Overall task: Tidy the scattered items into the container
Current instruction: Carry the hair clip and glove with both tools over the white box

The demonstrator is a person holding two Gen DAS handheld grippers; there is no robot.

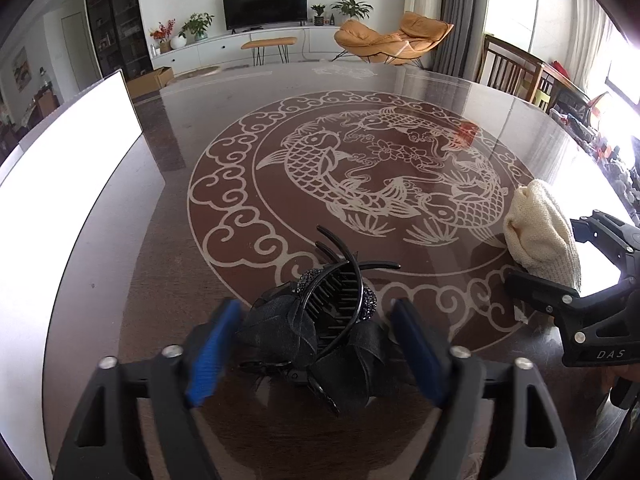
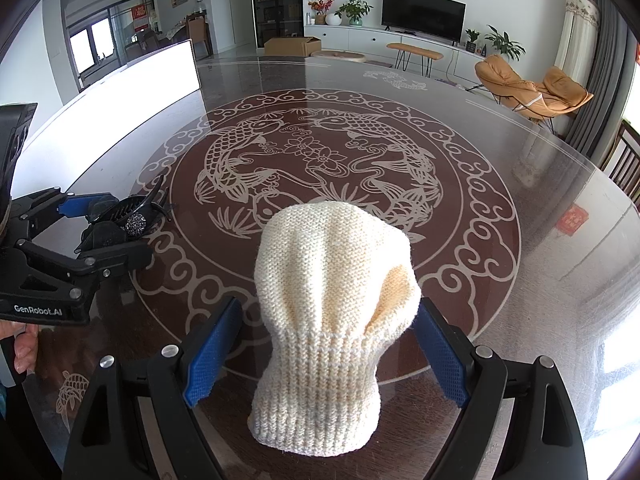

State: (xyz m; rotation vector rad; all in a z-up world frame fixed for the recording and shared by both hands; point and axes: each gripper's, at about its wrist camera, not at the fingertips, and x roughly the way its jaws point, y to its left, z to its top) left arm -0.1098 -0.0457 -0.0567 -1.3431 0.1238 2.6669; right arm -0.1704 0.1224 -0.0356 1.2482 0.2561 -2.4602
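Left wrist view: the white container (image 1: pixel 68 152) is seen at the far left of the glass-topped bench (image 1: pixel 168 264), well apart from both items. Lower centre, the black hair claw (image 1: pixel 320 328) with its fabric bow lies between the blue pads of the left gripper (image 1: pixel 316 344); the jaws are partly closed around it, the left pad seemingly at the bow, yet whether both pads press cannot be told. A firm hold is best taken on the rigid comb body, not on the soft bow, which is judged likely to slip. Further right, in the right wrist view, the cream knitted hat (image 2: pixel 332 320) is straddled by the right gripper (image 2: pixel 326 350), whose jaws stand wide with nothing held. The ribbed cuff is judged the firmest part to pinch before any lift.
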